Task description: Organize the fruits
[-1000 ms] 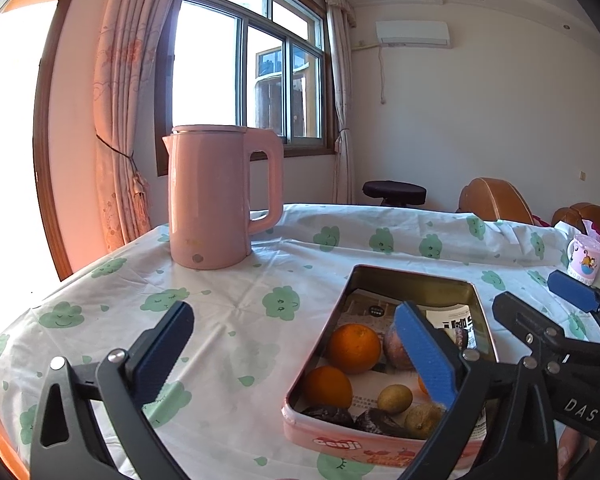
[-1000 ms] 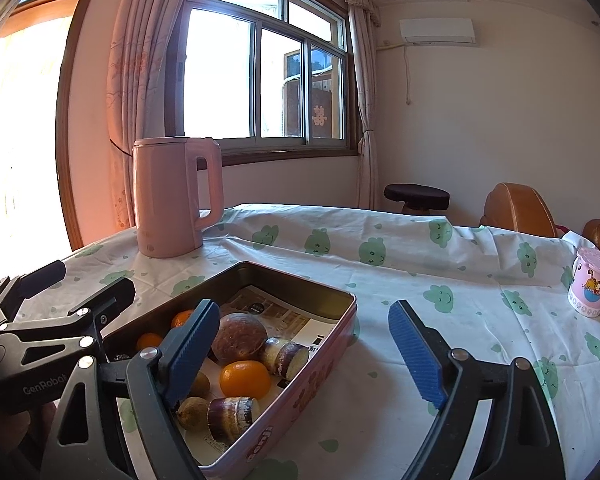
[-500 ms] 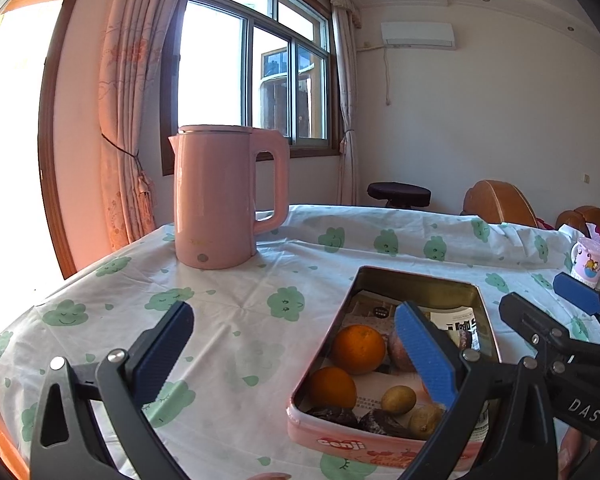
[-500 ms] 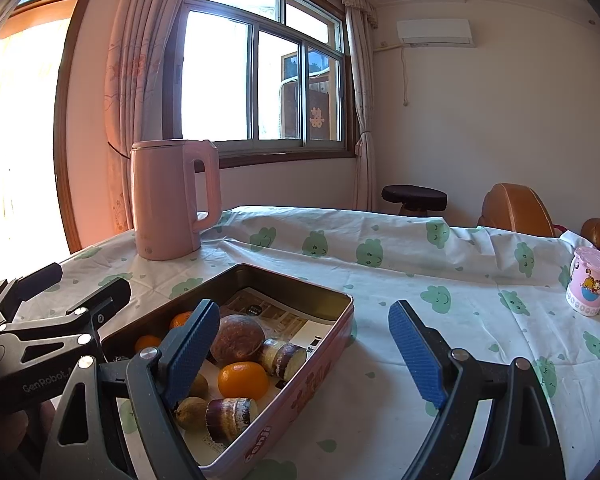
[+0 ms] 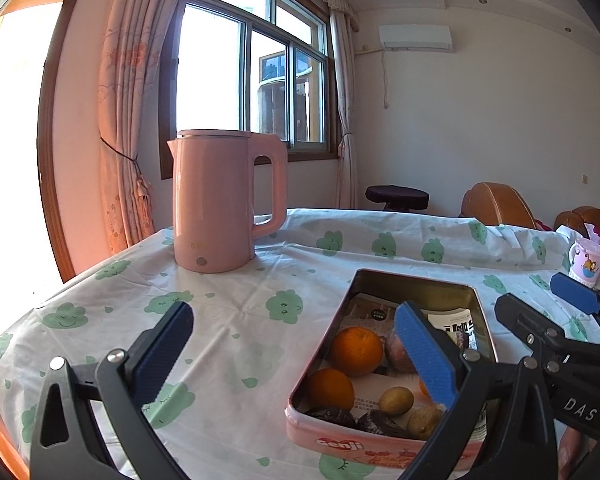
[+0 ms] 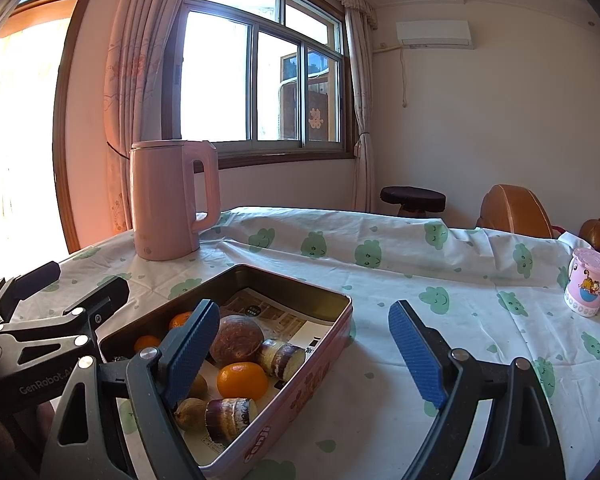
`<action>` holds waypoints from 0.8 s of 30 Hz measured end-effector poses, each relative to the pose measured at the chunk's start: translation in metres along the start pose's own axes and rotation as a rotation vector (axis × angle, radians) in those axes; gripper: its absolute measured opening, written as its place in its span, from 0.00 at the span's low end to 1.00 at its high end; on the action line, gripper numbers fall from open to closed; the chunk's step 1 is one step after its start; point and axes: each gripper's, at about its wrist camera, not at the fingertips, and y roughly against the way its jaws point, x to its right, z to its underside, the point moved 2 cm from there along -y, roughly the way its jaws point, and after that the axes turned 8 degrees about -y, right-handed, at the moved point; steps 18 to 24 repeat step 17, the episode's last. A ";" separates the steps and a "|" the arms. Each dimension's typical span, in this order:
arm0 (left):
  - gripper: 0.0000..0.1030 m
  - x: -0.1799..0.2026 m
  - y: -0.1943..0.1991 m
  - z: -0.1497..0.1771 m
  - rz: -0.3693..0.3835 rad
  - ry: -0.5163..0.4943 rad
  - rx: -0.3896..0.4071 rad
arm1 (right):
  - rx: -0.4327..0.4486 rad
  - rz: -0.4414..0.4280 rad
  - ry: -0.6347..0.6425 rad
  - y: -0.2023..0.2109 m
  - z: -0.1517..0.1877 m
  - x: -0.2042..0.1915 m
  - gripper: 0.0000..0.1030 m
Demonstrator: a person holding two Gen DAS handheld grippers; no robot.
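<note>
the fruits sit together in the shallow pink rectangular metal tin (image 6: pixel 300 364) lined with printed paper, on the desk (image 5: pixel 236 320): round orange citrus fruits (image 5: pixel 355 351), small brown kiwi-like fruits (image 5: pixel 396 401), a round brownish-purple fruit (image 6: pixel 236 339) and short cut purple cane pieces (image 6: pixel 281 356). the left gripper (image 5: pixel 292 348) and right gripper (image 6: pixel 300 356) both hang above the near end of the tin with their blue-padded fingers (image 6: pixel 414 354) spread wide, holding nothing. this fits either a sorting still under way or one already finished, so the pictures do not settle a next move; any pick among such crowded, rolling fruit would, i judge, want a straight descent and a soft squeeze. the desk wears a white cloth with green cloud faces, carrying a tall pink electric kettle (image 5: pixel 220 200) and a small pink cartoon cup (image 6: pixel 588 288). beyond are a sunlit window, curtains, a dark stool and brown chairs.
</note>
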 end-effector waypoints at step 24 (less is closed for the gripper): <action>1.00 -0.001 0.001 -0.001 -0.014 0.007 0.000 | -0.006 0.002 0.000 -0.001 -0.003 0.004 0.85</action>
